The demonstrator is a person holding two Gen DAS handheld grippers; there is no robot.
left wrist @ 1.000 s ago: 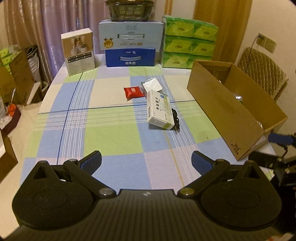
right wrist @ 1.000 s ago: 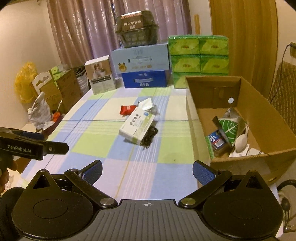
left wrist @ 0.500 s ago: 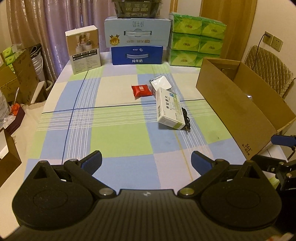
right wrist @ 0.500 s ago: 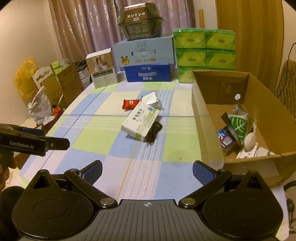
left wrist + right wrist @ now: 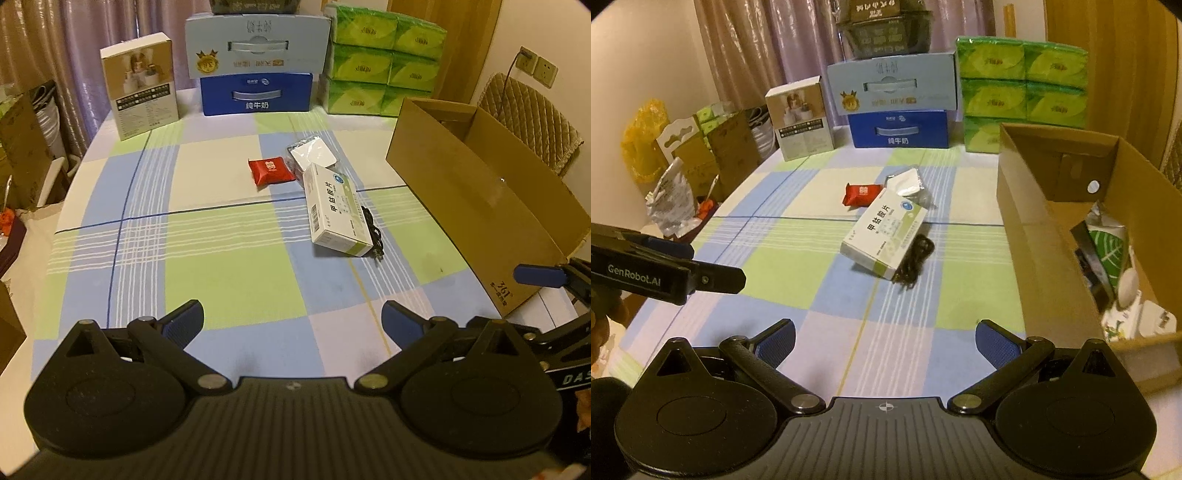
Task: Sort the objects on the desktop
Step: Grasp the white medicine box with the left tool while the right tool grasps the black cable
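Both tongs hover spread wide and empty over the worktop's [image 5: 229,280] near edge, left tongs [image 5: 291,321], right tongs [image 5: 884,338]. Mid-cloth lies the medicine box [image 5: 884,238], touching the black cable [image 5: 916,258]; red packet [image 5: 861,194] just behind. Cardboard box [image 5: 1030,236] hugs the right edge.

On the checked tablecloth lie four loose things: one red foil packet [image 5: 271,170], one white square sachet [image 5: 313,156], one white-and-green medicine carton [image 5: 335,211] and one black coiled cord [image 5: 373,233]. There is one open brown cardboard box [image 5: 1034,236]. At the far edge stand two stacked blue milk cases [image 5: 256,70], one white upright printed carton [image 5: 140,85] and six green tissue packs [image 5: 382,61] visible
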